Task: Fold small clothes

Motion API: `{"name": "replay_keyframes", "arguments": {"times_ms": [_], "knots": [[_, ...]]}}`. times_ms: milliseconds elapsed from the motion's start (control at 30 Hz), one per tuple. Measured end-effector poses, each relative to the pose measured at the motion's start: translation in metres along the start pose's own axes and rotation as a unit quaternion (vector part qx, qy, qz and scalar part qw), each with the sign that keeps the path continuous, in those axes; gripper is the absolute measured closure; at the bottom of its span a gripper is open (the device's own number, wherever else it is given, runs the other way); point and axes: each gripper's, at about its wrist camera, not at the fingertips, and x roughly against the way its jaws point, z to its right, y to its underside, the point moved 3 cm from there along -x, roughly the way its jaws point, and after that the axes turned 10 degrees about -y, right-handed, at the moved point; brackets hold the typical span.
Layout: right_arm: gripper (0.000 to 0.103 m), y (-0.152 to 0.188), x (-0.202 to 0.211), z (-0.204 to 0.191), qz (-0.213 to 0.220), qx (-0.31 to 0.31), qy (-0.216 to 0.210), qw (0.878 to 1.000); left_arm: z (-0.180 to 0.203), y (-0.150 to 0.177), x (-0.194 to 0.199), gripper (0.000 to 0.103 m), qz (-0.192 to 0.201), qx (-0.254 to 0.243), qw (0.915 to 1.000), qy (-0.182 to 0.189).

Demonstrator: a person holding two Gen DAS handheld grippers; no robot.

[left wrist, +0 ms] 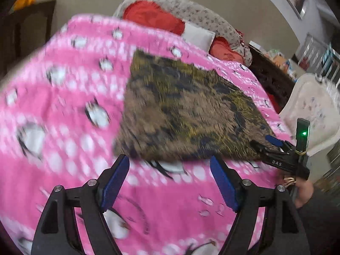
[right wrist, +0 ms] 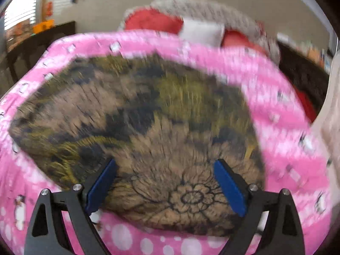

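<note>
Brown-green patterned cloth (left wrist: 187,110) lies flat on pink spotted blanket (left wrist: 63,97) covering bed. Both views motion-blurred.

Left gripper (left wrist: 170,182): jaws spread wide, holding nothing, hovering over blanket just short of cloth's near edge.

Right gripper (right wrist: 165,182): jaws spread wide, above cloth's near part with flower print between blue pads; contact with cloth cannot be told. In left view it sits at cloth's right corner.

No containers visible. Red and floral pillows (left wrist: 170,14) piled at bed's far end.
</note>
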Motion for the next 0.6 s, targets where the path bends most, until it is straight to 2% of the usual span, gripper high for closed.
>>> {"name": "replay_keyframes", "arguments": {"times_ms": [33,100,133,300,433,500,600], "knots": [[0.008,-0.003,0.003,-0.001,0.009,-0.001,0.004,1.000,0.002,0.004,-0.006,0.043,-0.010,0.018,0.9997,0.010],[0.007,-0.003,0.001,-0.002,0.007,0.003,0.013,1.000,-0.007,0.014,-0.024,0.043,-0.049,0.093,0.9933,0.047],[0.007,0.000,0.002,-0.004,0.008,0.006,0.016,1.000,-0.010,0.016,-0.022,0.040,-0.032,0.116,0.9913,0.054],[0.007,0.002,0.001,-0.003,0.010,0.004,0.014,1.000,-0.018,-0.001,-0.031,0.038,-0.033,0.166,0.9829,0.073],[0.006,0.003,0.002,-0.002,0.009,0.006,0.017,1.000,-0.042,-0.021,-0.042,0.038,-0.019,0.251,0.9638,0.087],[0.006,0.002,0.001,-0.003,0.009,0.005,0.015,1.000,-0.040,-0.020,-0.044,0.038,-0.021,0.255,0.9634,0.080],[0.006,0.002,0.000,-0.003,0.009,0.006,0.017,1.000,-0.013,-0.014,-0.048,0.039,-0.055,0.211,0.9677,0.126]]}}
